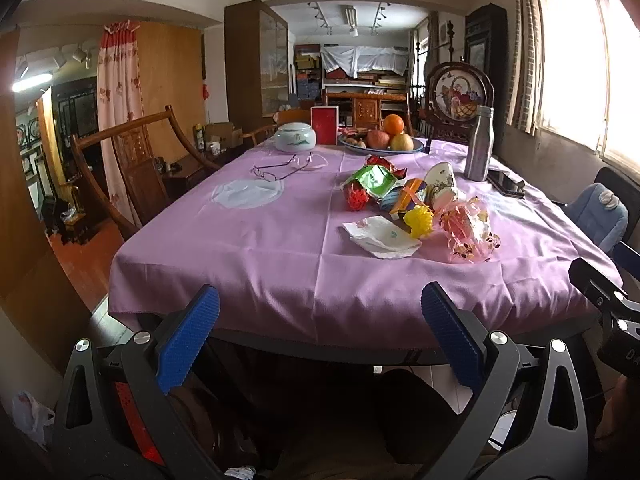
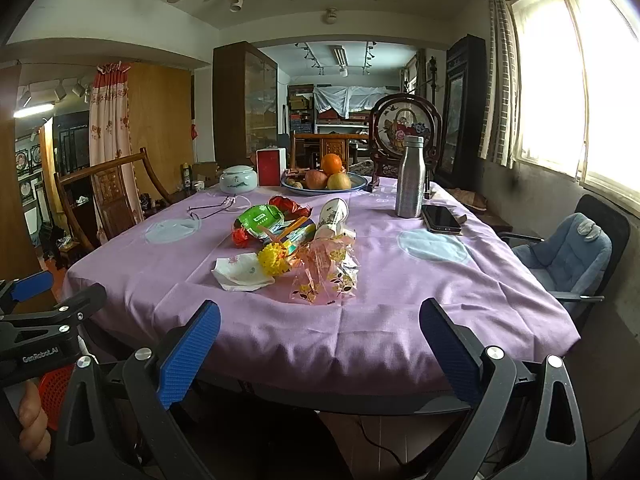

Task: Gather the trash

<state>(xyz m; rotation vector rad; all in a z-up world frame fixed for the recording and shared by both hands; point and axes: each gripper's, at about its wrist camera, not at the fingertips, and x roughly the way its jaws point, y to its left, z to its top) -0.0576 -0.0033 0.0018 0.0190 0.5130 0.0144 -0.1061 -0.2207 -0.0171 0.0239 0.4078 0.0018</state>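
Right, both grippers hang off the near edge of the table (image 2: 400, 344), short of the purple tablecloth (image 1: 260, 248). Left gripper (image 1: 320, 336) has its blue pads spread wide with nothing between them; right gripper (image 2: 320, 352) is just as wide and empty. The trash sits in a loose heap mid-table, toward the right side: a white napkin (image 2: 240, 274) nearest the near edge, lying flat; a yellow pom-pom (image 2: 274, 258) touching it; pink cellophane wrap (image 2: 326, 270) running lengthwise from the near edge toward the far one; a green snack wrapper (image 2: 260, 220) behind. A paper cup (image 2: 332, 216) lies tipped over, its axis pointing toward the far edge. Beyond stand a steel bottle (image 2: 410, 178) and fruit bowl (image 2: 360, 182).
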